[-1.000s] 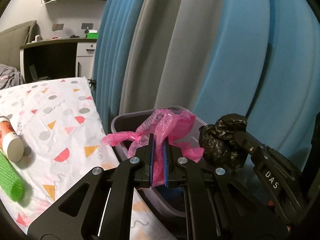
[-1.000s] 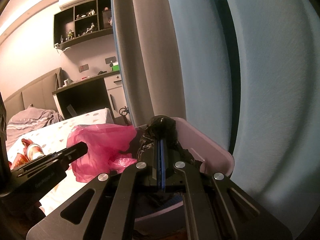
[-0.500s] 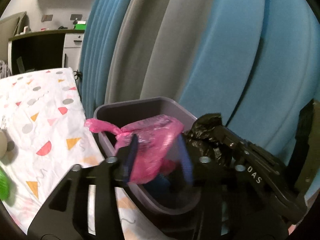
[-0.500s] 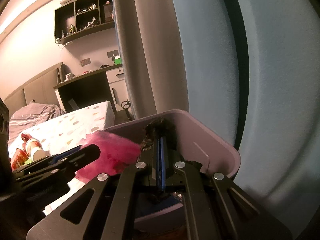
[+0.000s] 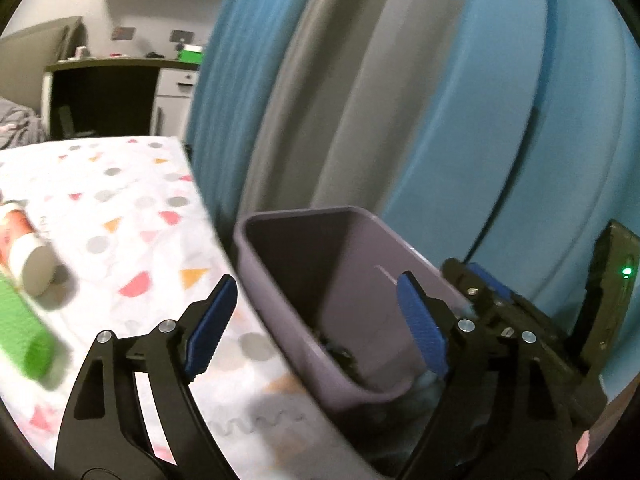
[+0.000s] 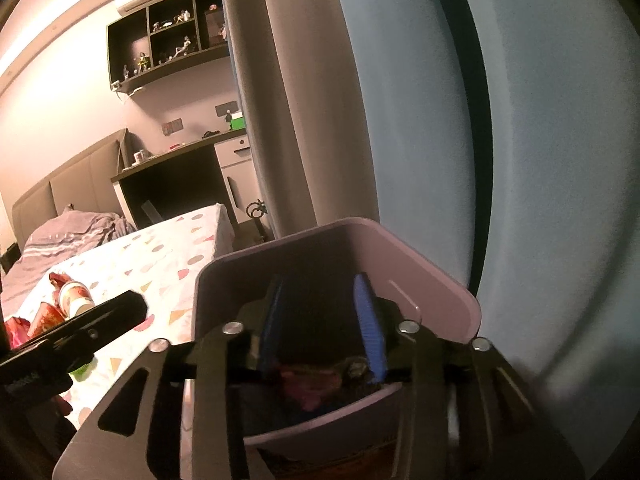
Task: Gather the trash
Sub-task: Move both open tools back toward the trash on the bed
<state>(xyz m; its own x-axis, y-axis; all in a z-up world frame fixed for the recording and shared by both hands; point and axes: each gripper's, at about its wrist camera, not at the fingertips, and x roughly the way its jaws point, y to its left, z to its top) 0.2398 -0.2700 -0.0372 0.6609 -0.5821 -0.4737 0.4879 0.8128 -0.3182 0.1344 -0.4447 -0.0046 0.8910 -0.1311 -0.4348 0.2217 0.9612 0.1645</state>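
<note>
A purple bin stands at the edge of the patterned tablecloth. My left gripper hangs over the bin's near wall; its jaws are opening and nothing is between the blue pads. A dark crumpled bag lies at the bottom of the bin. My right gripper is over the bin, jaws opening, with nothing pressed between the pads. Below it in the bin lie the pink bag and the black bag. The right gripper also shows at the bin's right rim.
On the patterned tablecloth to the left lie a red-and-white bottle and a green foam piece. Blue and grey curtains hang right behind the bin. A desk and a bed stand further back.
Both grippers have gone from shut to open. The pink bag left my left gripper and the black bag left my right gripper; both dropped into the bin.
</note>
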